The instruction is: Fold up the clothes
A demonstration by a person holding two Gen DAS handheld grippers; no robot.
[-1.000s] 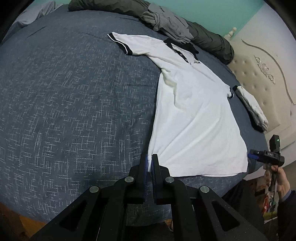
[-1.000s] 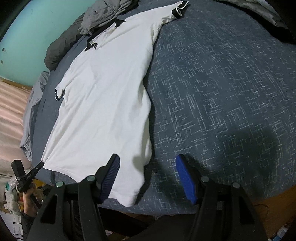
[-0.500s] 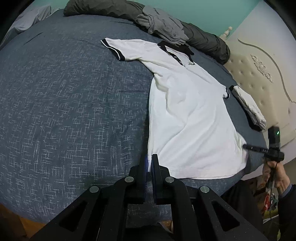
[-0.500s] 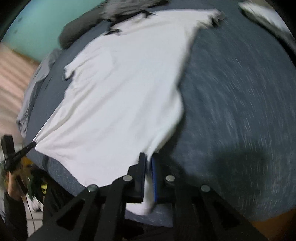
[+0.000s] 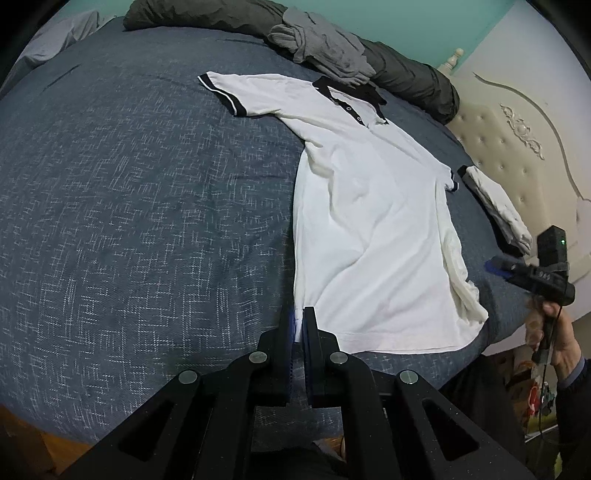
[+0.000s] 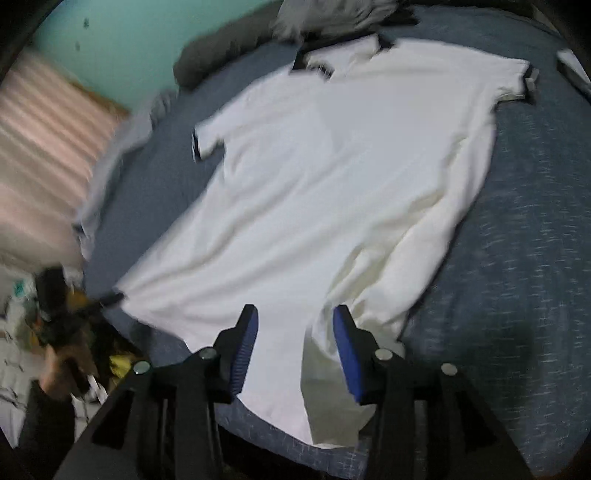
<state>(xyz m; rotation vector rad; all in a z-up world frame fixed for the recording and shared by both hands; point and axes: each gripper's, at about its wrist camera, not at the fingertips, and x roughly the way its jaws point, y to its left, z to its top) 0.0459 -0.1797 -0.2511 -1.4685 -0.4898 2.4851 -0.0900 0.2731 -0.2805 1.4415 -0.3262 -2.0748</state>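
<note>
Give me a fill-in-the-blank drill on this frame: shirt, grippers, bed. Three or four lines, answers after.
1. The white polo shirt has a collar coloured ____.
2. The left gripper is shut on the shirt's ____ corner.
3. The right gripper has its jaws ____, with nothing clamped between the pads.
4. The shirt lies on a bedspread coloured dark ____.

Missing words: black; hem; open; blue

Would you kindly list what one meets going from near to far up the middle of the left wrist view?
Left tongs shut on the hem corner → white polo shirt → its black collar → crumpled grey garment → dark green bedding roll → teal wall.
</note>
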